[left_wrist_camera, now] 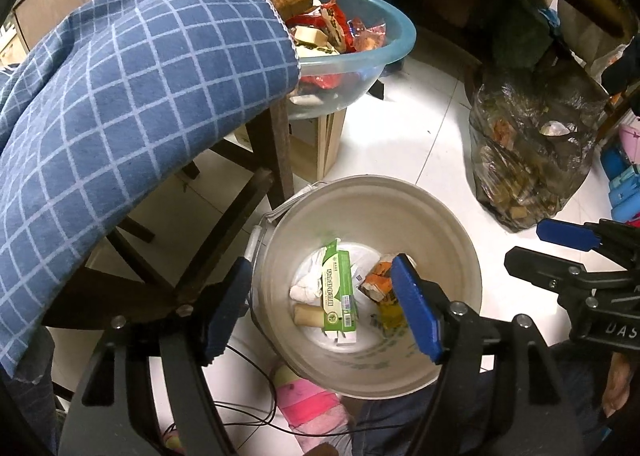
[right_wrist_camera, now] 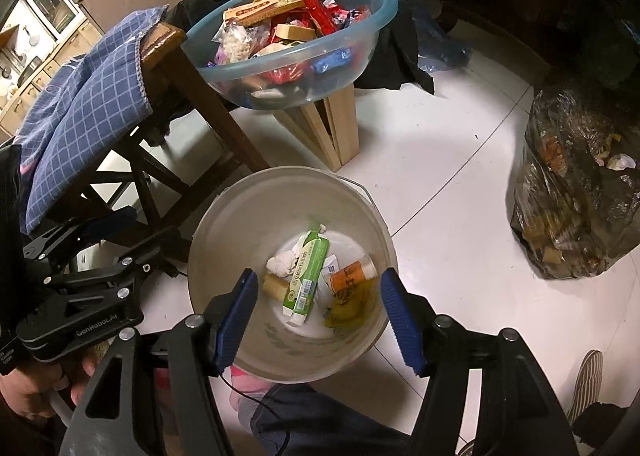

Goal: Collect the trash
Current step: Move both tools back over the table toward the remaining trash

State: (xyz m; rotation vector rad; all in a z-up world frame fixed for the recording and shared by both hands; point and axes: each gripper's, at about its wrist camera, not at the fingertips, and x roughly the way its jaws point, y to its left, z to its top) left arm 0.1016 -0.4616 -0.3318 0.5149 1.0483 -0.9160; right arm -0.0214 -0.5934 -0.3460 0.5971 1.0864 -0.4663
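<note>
A white bucket (left_wrist_camera: 452, 232) (right_wrist_camera: 224, 224) stands on the floor below both grippers. In it lie a green toothpaste box (left_wrist_camera: 338, 288) (right_wrist_camera: 310, 278), an orange packet (left_wrist_camera: 378, 284) (right_wrist_camera: 352, 274), a yellow wrapper (right_wrist_camera: 348, 312) and white crumpled paper (right_wrist_camera: 282, 262). A clear blue basin (left_wrist_camera: 384, 56) (right_wrist_camera: 372, 16) full of wrappers and boxes sits on a wooden stand behind it. My left gripper (left_wrist_camera: 324, 308) is open and empty above the bucket. My right gripper (right_wrist_camera: 318, 316) is open and empty above the bucket; it also shows in the left wrist view (left_wrist_camera: 536, 244).
A wooden chair (right_wrist_camera: 208, 108) draped with a blue checked cloth (left_wrist_camera: 132, 96) (right_wrist_camera: 80, 112) stands left of the bucket. A dark full trash bag (left_wrist_camera: 532, 152) (right_wrist_camera: 576, 192) sits on the white tiled floor at right. A cable and pink slipper (left_wrist_camera: 308, 404) lie near my legs.
</note>
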